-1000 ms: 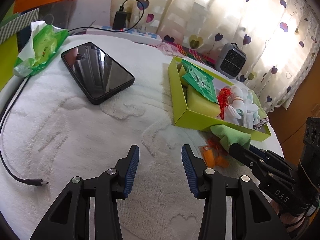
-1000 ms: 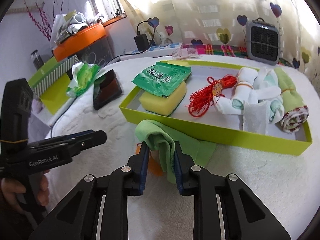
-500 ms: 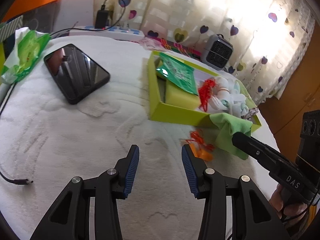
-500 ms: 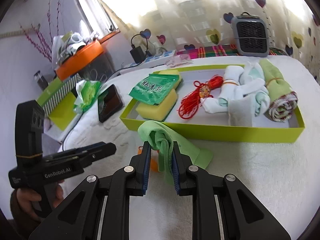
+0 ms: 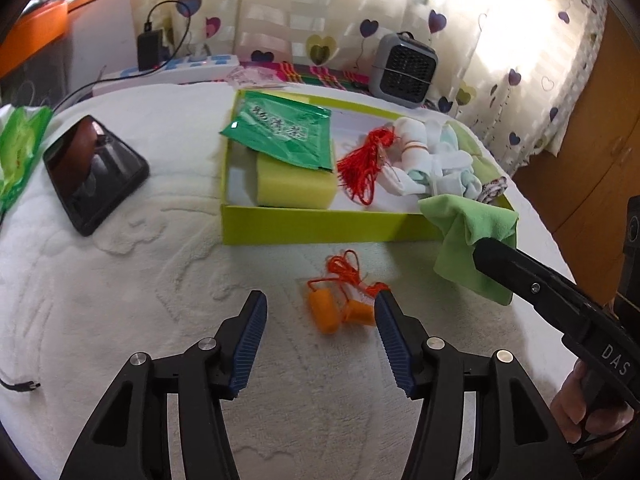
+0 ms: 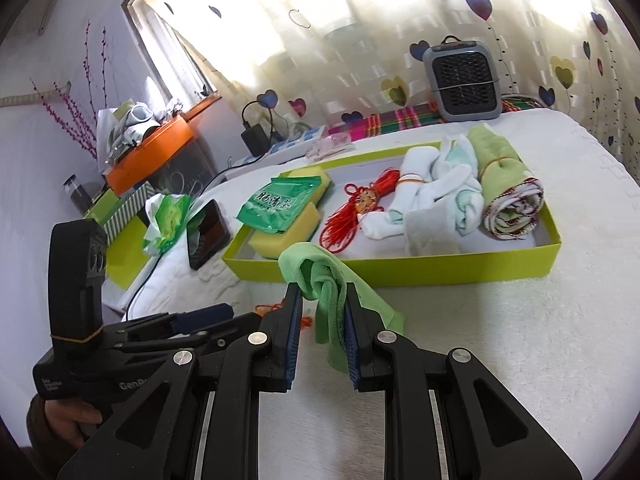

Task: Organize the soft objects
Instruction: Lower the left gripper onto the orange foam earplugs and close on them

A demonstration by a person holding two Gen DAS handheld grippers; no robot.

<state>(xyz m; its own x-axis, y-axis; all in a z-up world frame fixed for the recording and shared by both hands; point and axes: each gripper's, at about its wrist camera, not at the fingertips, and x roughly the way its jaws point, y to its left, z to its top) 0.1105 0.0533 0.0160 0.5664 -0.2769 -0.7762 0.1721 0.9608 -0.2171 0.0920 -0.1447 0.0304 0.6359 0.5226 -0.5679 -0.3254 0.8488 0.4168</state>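
My left gripper (image 5: 320,322), jaws opening, faces the orange charm (image 5: 340,306) just ahead; my right gripper (image 6: 322,312) clamps the green cloth (image 6: 324,276).

The table cover (image 5: 120,288) was a white cloth with a thick, rough pile and a raised pattern. The green cloth (image 6: 326,280) looked soft and matt, like fleece. The tray (image 5: 320,226) seemed to be smooth matt cardboard. The yellow sponge (image 5: 294,186) was porous foam, and the green packet (image 5: 284,134) on it was glossy foil or plastic. The phone (image 5: 94,172) had a shiny glass face. The fingers (image 5: 248,344) of the left gripper (image 5: 320,336) were matt black plastic with ribbed blue pads.
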